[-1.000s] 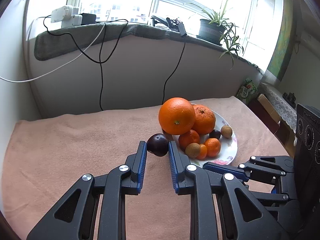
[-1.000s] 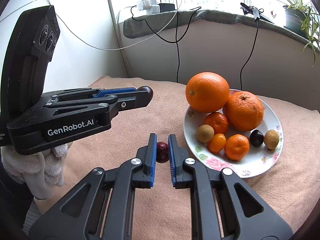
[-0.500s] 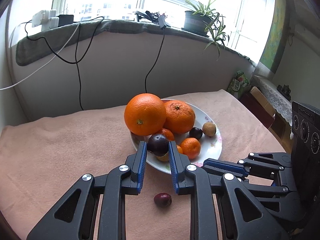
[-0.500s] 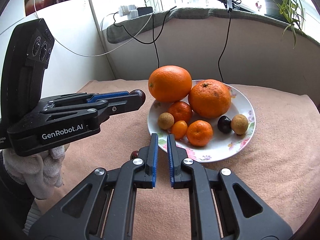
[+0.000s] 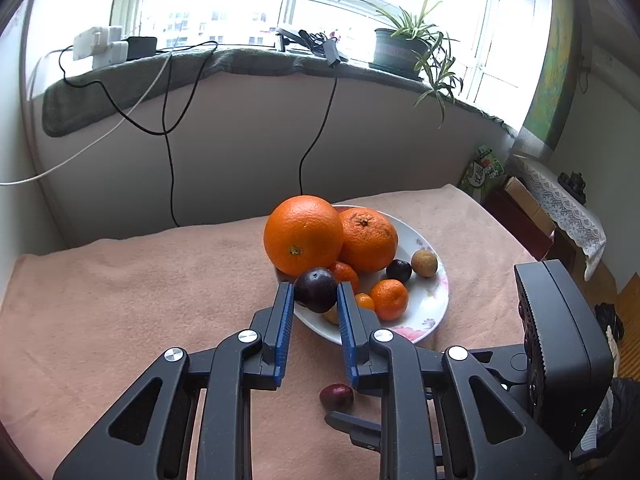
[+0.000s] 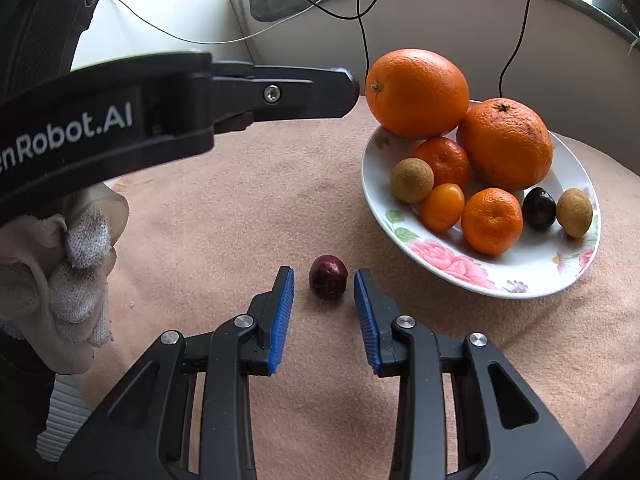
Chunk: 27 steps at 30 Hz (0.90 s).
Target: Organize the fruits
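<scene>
My left gripper (image 5: 313,292) is shut on a dark purple plum (image 5: 315,289) and holds it in the air over the near rim of the floral white plate (image 5: 434,306). The plate carries two big oranges (image 5: 303,234), small tangerines, a dark plum and brown longans. In the right wrist view my right gripper (image 6: 324,280) is open low over the cloth, its fingers either side of a small dark red cherry (image 6: 328,282), not touching it. The cherry also shows in the left wrist view (image 5: 336,396). The plate (image 6: 532,276) lies to the right.
A peach cloth (image 5: 140,280) covers the table. The wall with hanging cables (image 5: 172,168) stands behind it. A potted plant (image 5: 404,50) and chargers sit on the windowsill. The left gripper's body (image 6: 160,112) and a gloved hand (image 6: 68,248) fill the right wrist view's left side.
My right gripper has opened and come down around the cherry. My left gripper, still holding the plum, has shifted over the plate's near rim.
</scene>
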Motion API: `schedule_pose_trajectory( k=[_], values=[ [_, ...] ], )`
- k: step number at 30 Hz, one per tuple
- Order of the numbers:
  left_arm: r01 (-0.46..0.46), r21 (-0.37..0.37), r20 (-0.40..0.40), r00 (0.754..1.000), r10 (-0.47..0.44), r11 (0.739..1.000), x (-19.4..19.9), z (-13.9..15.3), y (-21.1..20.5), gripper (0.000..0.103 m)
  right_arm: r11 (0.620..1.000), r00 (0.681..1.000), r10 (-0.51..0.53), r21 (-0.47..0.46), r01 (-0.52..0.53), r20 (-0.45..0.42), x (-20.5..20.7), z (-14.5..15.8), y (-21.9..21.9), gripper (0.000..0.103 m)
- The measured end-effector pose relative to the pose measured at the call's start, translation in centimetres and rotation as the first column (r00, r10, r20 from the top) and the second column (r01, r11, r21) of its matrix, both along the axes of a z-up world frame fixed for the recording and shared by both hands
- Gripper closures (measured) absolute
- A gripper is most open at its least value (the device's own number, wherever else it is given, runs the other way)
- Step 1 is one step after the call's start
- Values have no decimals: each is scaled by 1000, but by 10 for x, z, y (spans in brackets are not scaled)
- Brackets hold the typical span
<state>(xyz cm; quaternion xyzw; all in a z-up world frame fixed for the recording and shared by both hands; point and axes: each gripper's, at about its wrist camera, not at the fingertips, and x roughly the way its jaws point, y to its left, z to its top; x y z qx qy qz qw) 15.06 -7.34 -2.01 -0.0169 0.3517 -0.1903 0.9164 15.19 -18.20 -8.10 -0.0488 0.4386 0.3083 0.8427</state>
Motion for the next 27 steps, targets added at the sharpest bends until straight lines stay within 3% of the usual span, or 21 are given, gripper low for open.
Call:
schedule_pose_trajectory(
  k=[2, 4, 14, 20, 27],
  values=[
    [-2, 1, 1, 1000, 2, 1000, 0, 0, 1, 83, 1000, 1000, 4, -19, -4, 5, 1, -2, 6, 70],
    [-4, -2, 2, 1000, 4, 1000, 0, 1, 1, 83, 1000, 1000, -5, -21, 5, 7, 3, -2, 6, 81],
    [8, -6, 3, 1000, -8, 1000, 4, 1, -10, 83, 996, 996, -65, 66, 60, 64, -1, 27, -30, 81],
    [28, -5, -6, 1000, -28, 1000, 10, -3, -23, 83, 992, 985, -120, 59, 113, 122, 5, 47, -55, 81],
    [58, -5, -27, 998, -58, 998, 18, -11, -40, 83, 980, 971, -196, 58, 190, 135, 27, 52, -87, 81]
  ],
)
